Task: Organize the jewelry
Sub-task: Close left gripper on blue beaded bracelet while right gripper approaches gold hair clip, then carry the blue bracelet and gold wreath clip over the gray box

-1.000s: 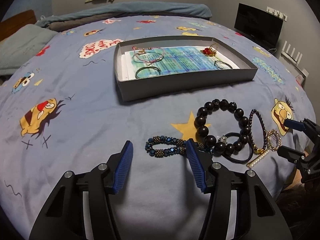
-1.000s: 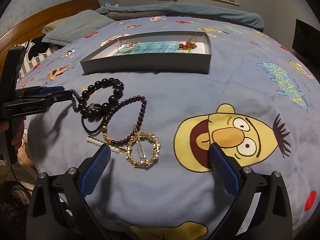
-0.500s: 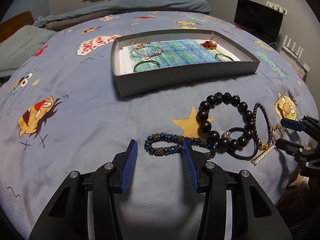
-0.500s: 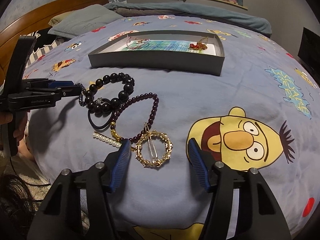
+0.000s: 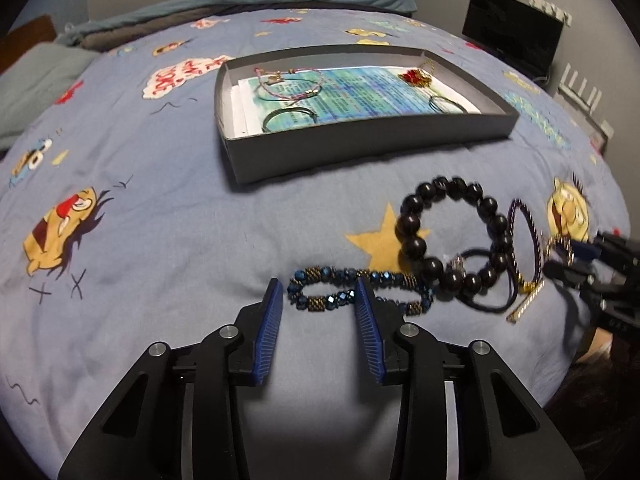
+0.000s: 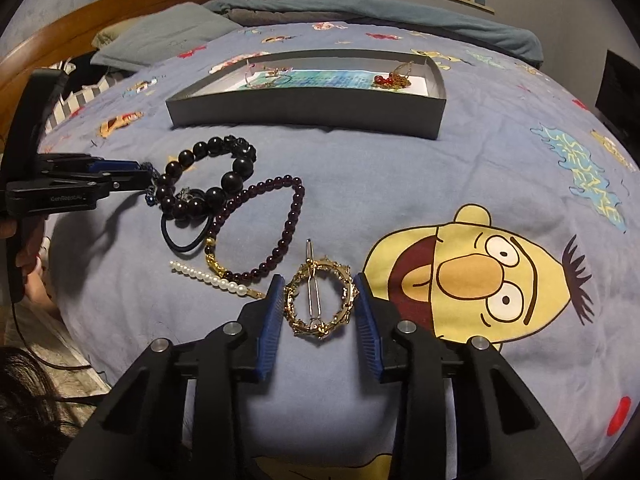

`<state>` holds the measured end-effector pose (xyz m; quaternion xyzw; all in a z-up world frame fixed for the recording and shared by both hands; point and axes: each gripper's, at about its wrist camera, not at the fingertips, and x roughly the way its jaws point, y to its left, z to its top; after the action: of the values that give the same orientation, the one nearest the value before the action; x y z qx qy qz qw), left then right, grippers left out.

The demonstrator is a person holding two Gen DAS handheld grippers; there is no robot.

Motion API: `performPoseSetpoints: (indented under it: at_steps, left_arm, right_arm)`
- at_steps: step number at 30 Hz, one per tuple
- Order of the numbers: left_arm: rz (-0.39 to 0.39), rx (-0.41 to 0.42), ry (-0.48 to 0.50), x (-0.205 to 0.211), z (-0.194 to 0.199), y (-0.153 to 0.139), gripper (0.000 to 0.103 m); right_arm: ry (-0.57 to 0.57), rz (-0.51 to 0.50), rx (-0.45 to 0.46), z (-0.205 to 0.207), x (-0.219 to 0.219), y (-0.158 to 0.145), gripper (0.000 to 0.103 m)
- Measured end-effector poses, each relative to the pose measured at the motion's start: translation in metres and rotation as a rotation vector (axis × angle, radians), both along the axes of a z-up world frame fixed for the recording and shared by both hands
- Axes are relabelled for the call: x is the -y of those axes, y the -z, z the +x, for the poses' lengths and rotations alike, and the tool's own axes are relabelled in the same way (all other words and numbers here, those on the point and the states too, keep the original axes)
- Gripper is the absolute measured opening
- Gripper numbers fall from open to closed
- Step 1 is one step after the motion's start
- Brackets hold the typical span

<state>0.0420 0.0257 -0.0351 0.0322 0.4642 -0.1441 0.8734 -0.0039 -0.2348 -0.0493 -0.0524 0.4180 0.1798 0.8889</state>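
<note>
A blue and bronze beaded bracelet (image 5: 352, 292) lies on the bedspread. My left gripper (image 5: 320, 300) is open, with its jaws on either side of the bracelet's left end. A round gold hair clip (image 6: 320, 300) lies between the jaws of my right gripper (image 6: 318, 300), which is open and nearly touching the clip's rim. A big black bead bracelet (image 6: 212, 184), a dark purple bead bracelet (image 6: 280, 232), a black hair tie (image 6: 184, 240) and a pearl clip (image 6: 208, 278) lie beside them. The grey tray (image 5: 360, 140) holds several pieces.
The bed's front edge drops away just below both grippers. A wooden headboard (image 6: 100, 20) and a pillow (image 6: 160, 36) lie at the far left. A dark monitor (image 5: 516, 28) stands at the right. The left gripper shows in the right wrist view (image 6: 132, 178).
Both grippers have moved forward and down and their jaws have narrowed. The left one now brackets the blue bracelet and the right one brackets the gold clip.
</note>
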Motion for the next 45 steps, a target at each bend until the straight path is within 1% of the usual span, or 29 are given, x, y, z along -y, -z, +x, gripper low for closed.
performPoseSetpoints:
  at_steps: [4, 5, 6, 7, 10, 16, 24, 28, 39, 42, 45]
  left_arm:
    - [0.02, 0.002, 0.011, 0.003, 0.001, 0.0, 0.032]
    - [0.032, 0.004, 0.016, 0.005, -0.001, 0.0, 0.025]
    - [0.039, 0.004, 0.022, 0.006, -0.002, 0.0, 0.014]
    - [0.038, -0.002, 0.027, 0.006, -0.003, 0.0, 0.008]
    - [0.041, 0.006, 0.033, 0.004, -0.007, -0.001, 0.008]
    - [0.064, 0.066, 0.036, 0.004, -0.015, -0.014, 0.008]
    - [0.067, 0.149, 0.021, -0.005, -0.02, -0.047, 0.008]
    - [0.06, 0.199, 0.008, -0.007, -0.017, -0.065, 0.008]
    - [0.049, 0.321, 0.025, 0.004, 0.01, -0.112, 0.008]
    - [0.053, 0.34, 0.034, 0.01, 0.022, -0.119, 0.008]
    - [0.037, 0.331, 0.039, 0.013, 0.036, -0.121, 0.008]
  right_arm:
    - [0.0, -0.001, 0.005, -0.002, 0.001, -0.001, 0.035]
    - [0.001, 0.003, 0.003, -0.001, 0.001, -0.001, 0.035]
    - [0.003, 0.007, 0.001, -0.001, 0.002, -0.001, 0.035]
    - [0.006, 0.014, 0.001, -0.001, 0.004, -0.001, 0.035]
    - [0.009, 0.029, 0.007, -0.002, 0.006, -0.003, 0.035]
    - [0.015, 0.039, 0.025, -0.002, 0.008, -0.009, 0.035]
    - [0.041, 0.044, 0.051, 0.006, 0.014, -0.019, 0.035]
    - [0.052, 0.063, 0.075, 0.017, 0.019, -0.032, 0.035]
    - [0.082, 0.081, 0.172, 0.058, 0.026, -0.075, 0.035]
    - [0.089, 0.087, 0.185, 0.073, 0.028, -0.084, 0.035]
    - [0.096, 0.099, 0.182, 0.09, 0.03, -0.088, 0.035]
